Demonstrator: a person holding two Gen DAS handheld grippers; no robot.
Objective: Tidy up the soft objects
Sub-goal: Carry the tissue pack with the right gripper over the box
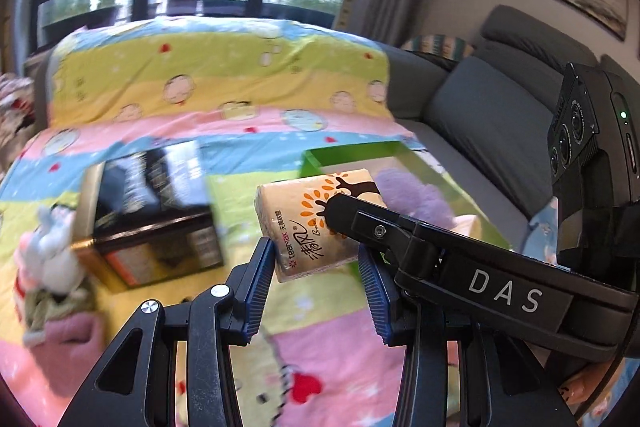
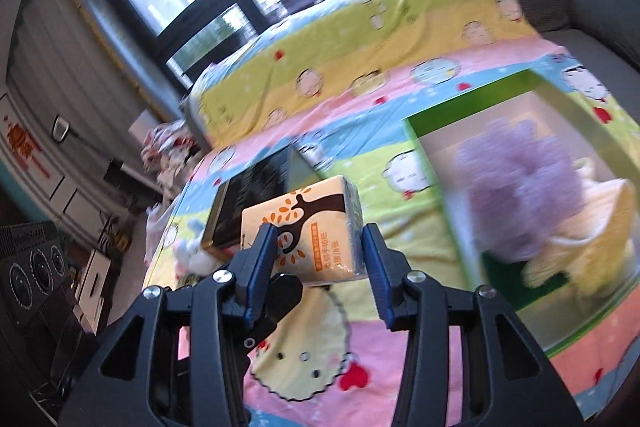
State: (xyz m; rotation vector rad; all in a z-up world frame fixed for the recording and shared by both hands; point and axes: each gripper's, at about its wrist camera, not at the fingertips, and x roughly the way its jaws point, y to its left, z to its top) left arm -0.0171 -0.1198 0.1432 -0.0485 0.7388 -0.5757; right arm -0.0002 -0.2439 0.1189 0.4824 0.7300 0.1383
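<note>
A yellow tissue pack (image 1: 304,211) (image 2: 304,223) with a brown tree print hangs above the cartoon blanket (image 1: 224,75), held by both grippers at once. My left gripper (image 1: 316,251) is shut on its near end, blue pads against both sides. My right gripper (image 2: 318,239) is shut on it too, and in the left wrist view one of its black fingers (image 1: 344,211) lies across the top of the pack. A green box (image 2: 468,95) (image 1: 348,151) to the right holds a purple fluffy thing (image 2: 520,183) (image 1: 412,199) and a cream cloth (image 2: 580,247).
A dark box with gold edges (image 1: 156,211) (image 2: 256,191) lies on the blanket to the left. Beside it are a white plush toy (image 1: 52,247) (image 2: 192,251) and a pink cloth (image 1: 68,339). A grey sofa (image 1: 480,115) runs along the right, with windows behind.
</note>
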